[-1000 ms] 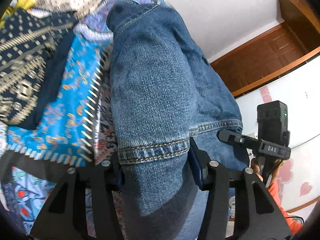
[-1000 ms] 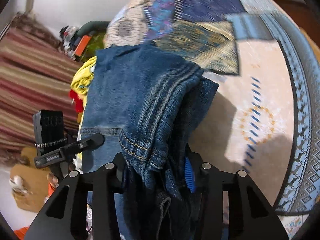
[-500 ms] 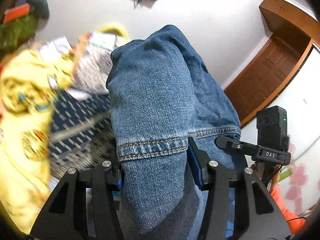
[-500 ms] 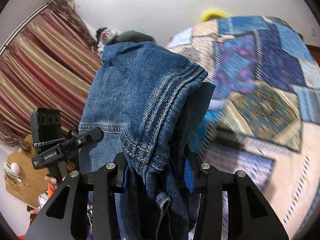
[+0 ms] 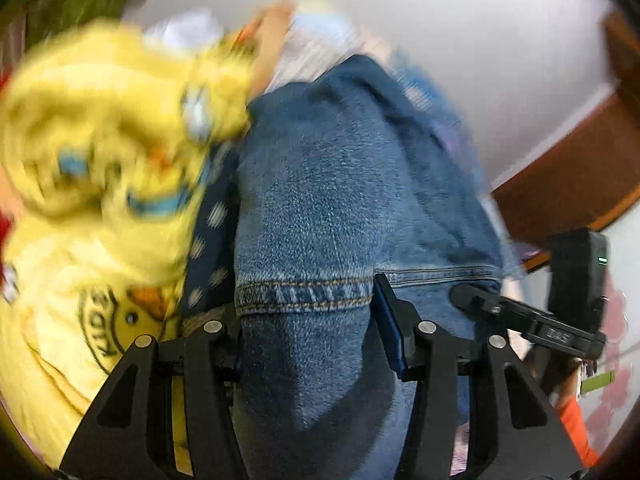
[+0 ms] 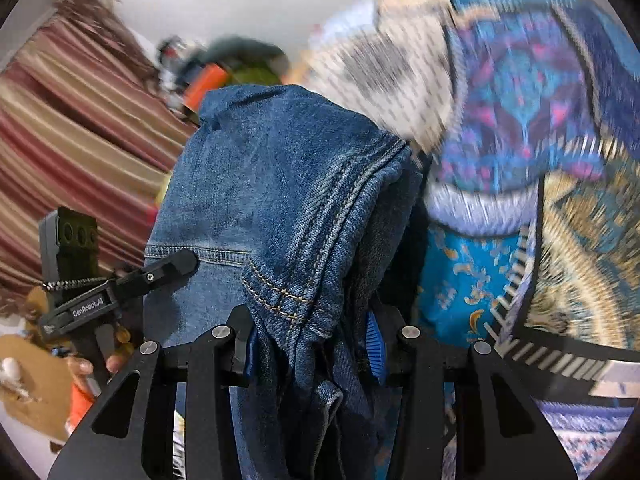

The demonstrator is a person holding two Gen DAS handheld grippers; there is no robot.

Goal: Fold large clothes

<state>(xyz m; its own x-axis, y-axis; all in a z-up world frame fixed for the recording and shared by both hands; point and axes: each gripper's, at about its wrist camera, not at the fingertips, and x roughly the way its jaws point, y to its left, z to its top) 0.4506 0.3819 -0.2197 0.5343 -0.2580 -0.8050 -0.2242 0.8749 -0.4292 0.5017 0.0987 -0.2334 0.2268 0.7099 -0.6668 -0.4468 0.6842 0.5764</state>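
Note:
A pair of blue denim jeans hangs folded between both grippers, held up in the air. My left gripper is shut on a stitched hem of the jeans. My right gripper is shut on bunched denim with a double-stitched seam. The right gripper shows at the right of the left wrist view. The left gripper shows at the left of the right wrist view. The lower part of the jeans is hidden below the fingers.
A yellow printed garment lies at the left, blurred. A patchwork bedspread in blue, purple and gold lies under and right of the jeans. Striped red curtains hang at left. A wooden door stands at right.
Both grippers have swung with the jeans; the views tilted back down toward the bed. The yellow garment now fills the left of the left wrist view. Both grips are unchanged.

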